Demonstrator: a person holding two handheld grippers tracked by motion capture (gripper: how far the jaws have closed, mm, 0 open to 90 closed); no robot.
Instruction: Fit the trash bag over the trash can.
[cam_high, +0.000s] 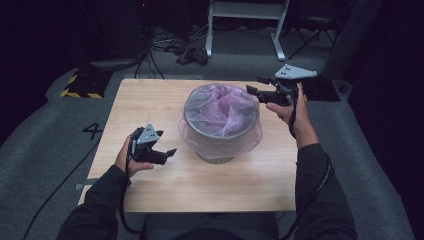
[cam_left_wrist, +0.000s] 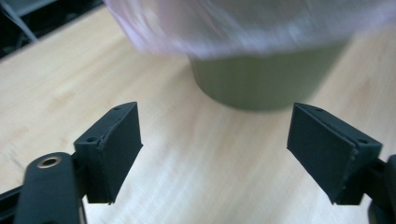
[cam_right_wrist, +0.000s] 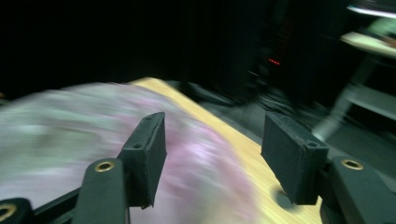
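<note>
A grey-green bin (cam_high: 220, 142) stands in the middle of the wooden table (cam_high: 150, 100), lined with a pink plastic bag (cam_high: 222, 107) folded over its rim. My left gripper (cam_high: 170, 150) hovers low at the bin's left, open and empty. In the left gripper view its gripper (cam_left_wrist: 215, 149) faces the bin's base (cam_left_wrist: 261, 84) under the blurred pink bag (cam_left_wrist: 243, 23). My right gripper (cam_high: 255, 85) is held at the bin's far right rim, open. In the right gripper view its gripper (cam_right_wrist: 212, 156) is over the blurred pink bag (cam_right_wrist: 93, 140).
Past the table's far edge lie cables (cam_high: 192, 52) and a white frame's legs (cam_high: 245, 27) on the grey floor. A yellow-black striped block (cam_high: 80, 85) sits at the far left. The person's sleeves (cam_high: 320, 200) cross the table's near edge.
</note>
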